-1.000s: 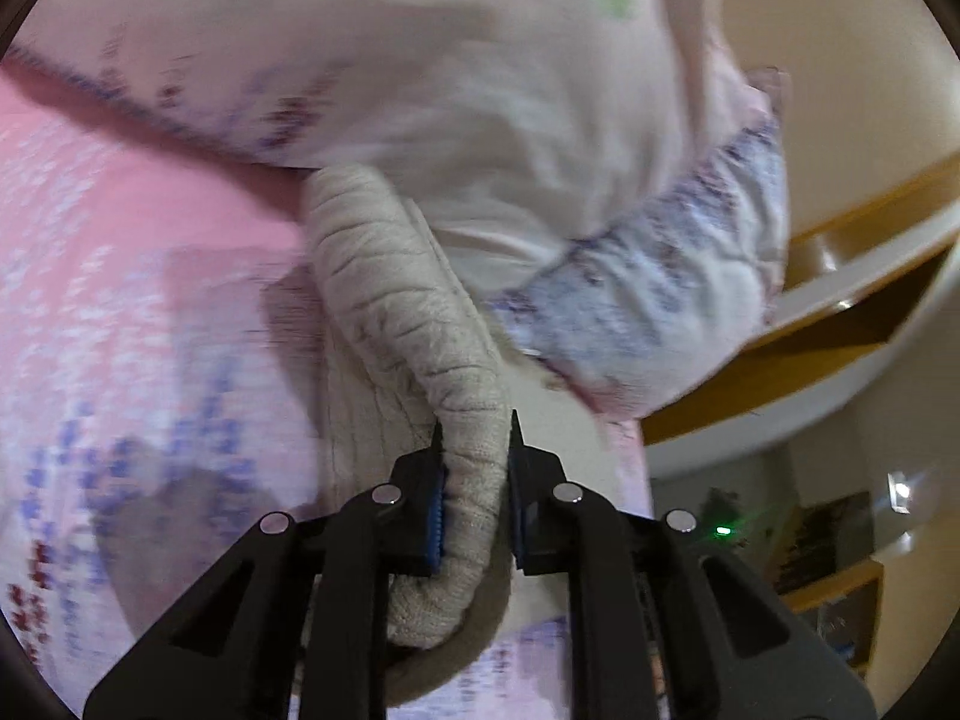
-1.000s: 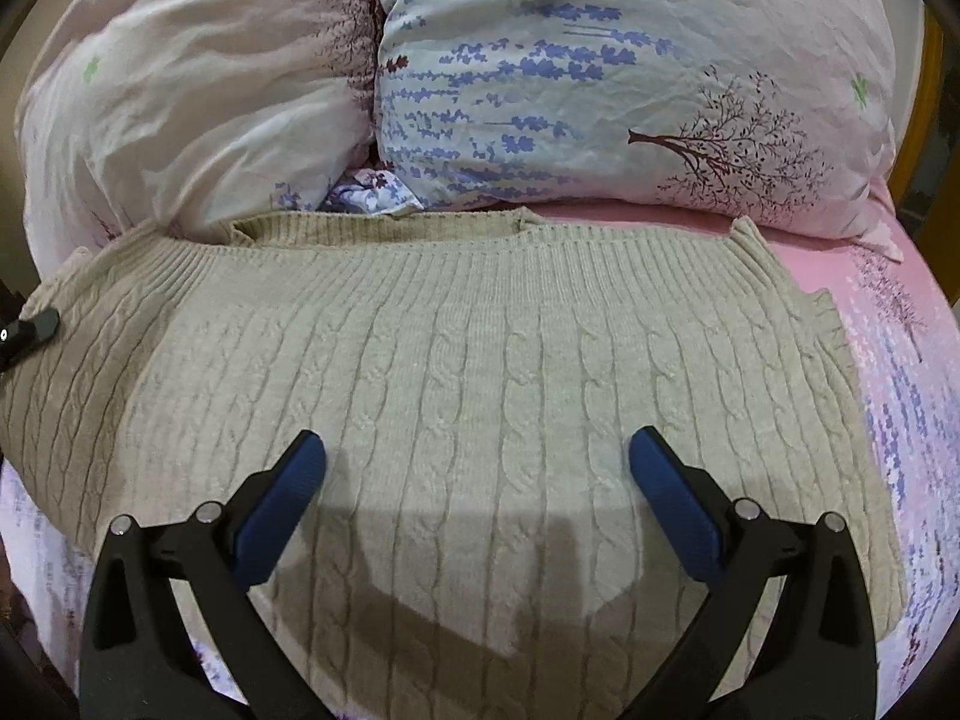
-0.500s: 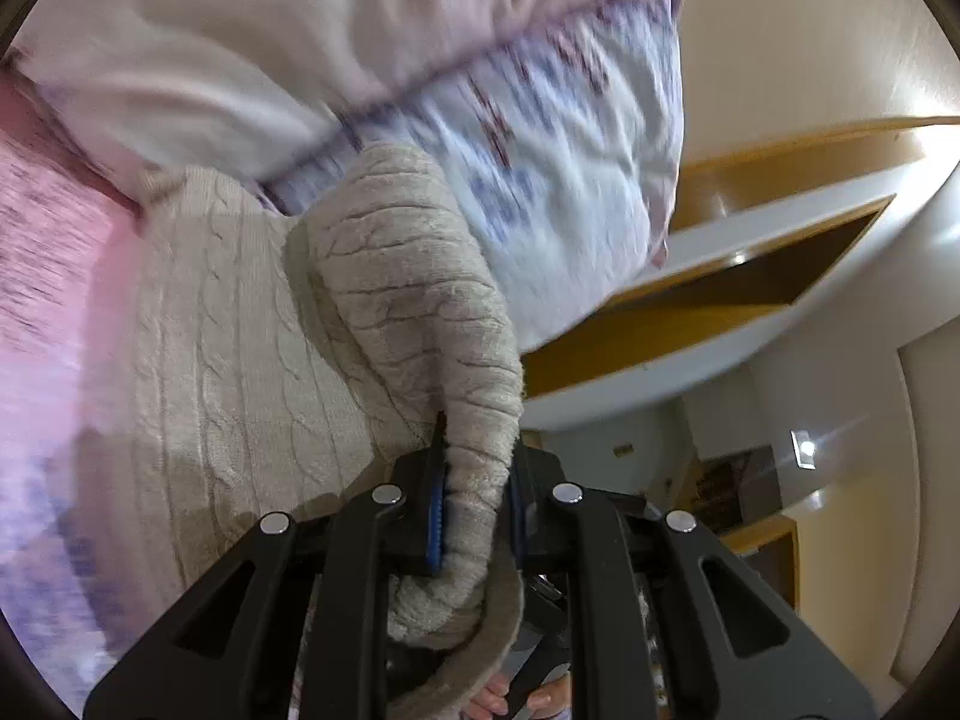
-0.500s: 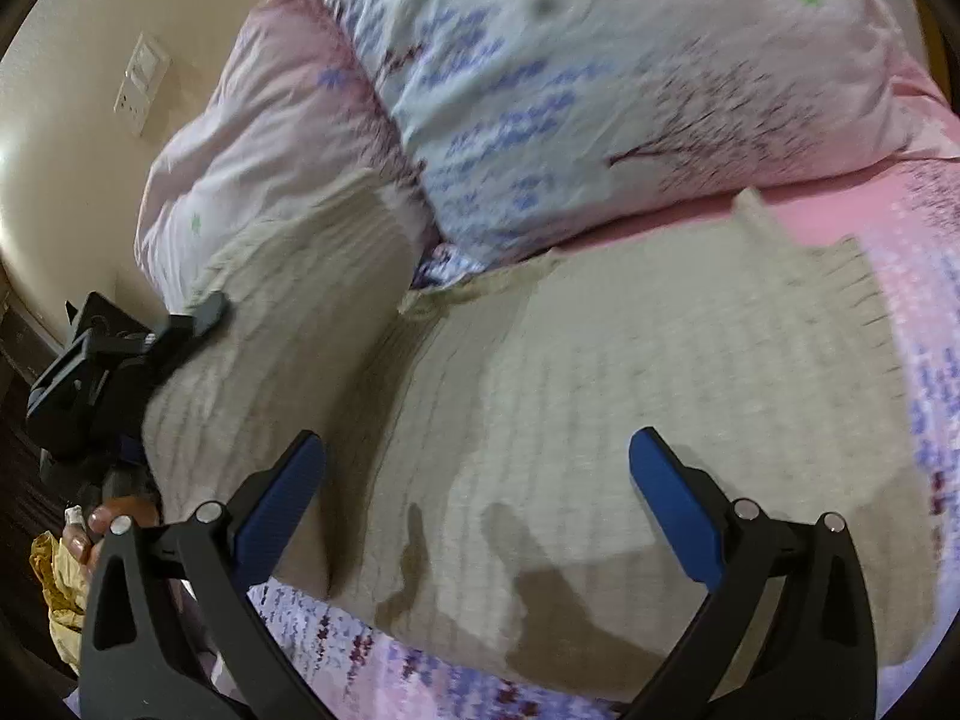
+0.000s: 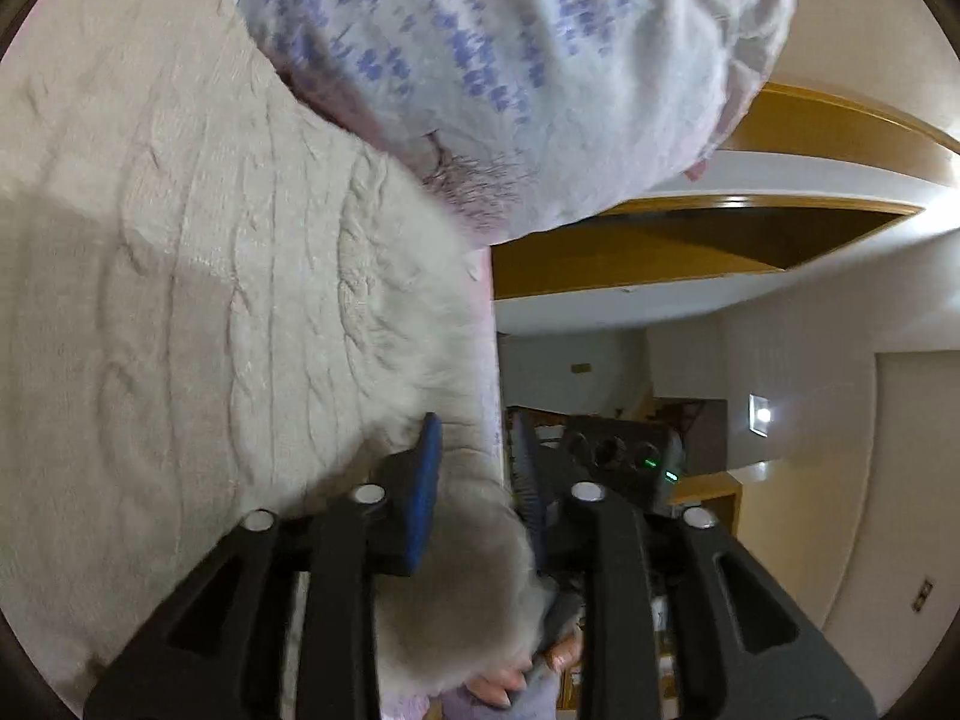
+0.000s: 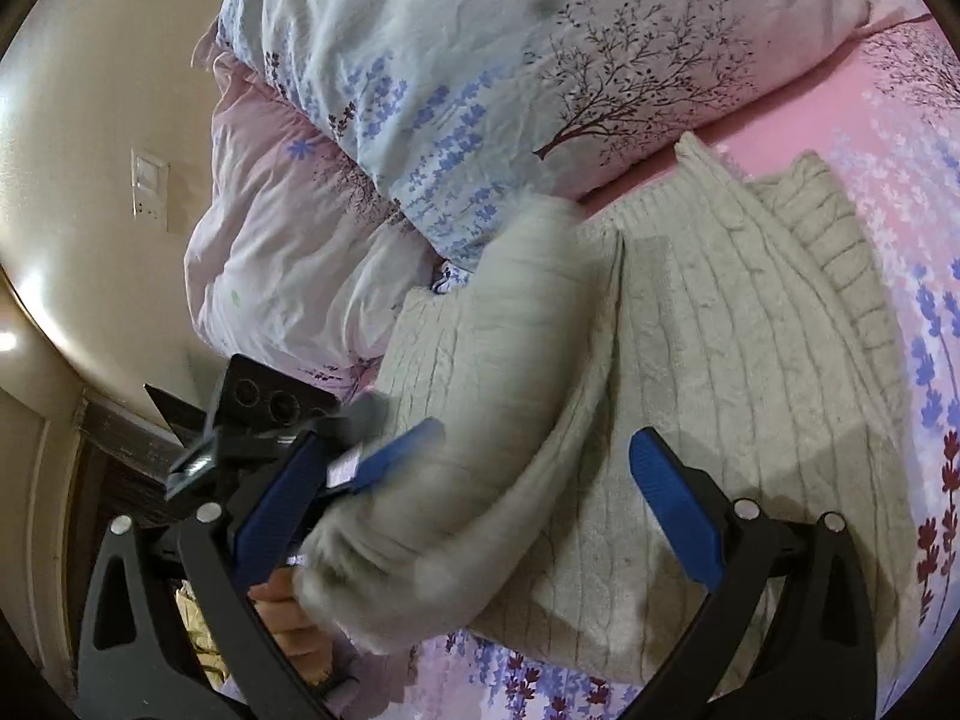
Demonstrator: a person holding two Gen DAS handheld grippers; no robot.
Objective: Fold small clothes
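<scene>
Pink bedding point(image 6: 840, 90) is spread under a cream sweater point(image 6: 720, 360), below the pillows point(image 6: 480, 60). Its sleeve point(image 5: 444, 588) lies between the opening jaws of the left gripper point(image 5: 474, 480); the right gripper point(image 6: 540, 480) is held wide, empty. Soft, limp knit; best gripped at the cuff or hem.

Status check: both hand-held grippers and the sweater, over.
Left hand-held gripper opening, sleeve still between its pads. Right hand-held gripper open, empty, over the sweater. Pillows crowd the far edge.
</scene>
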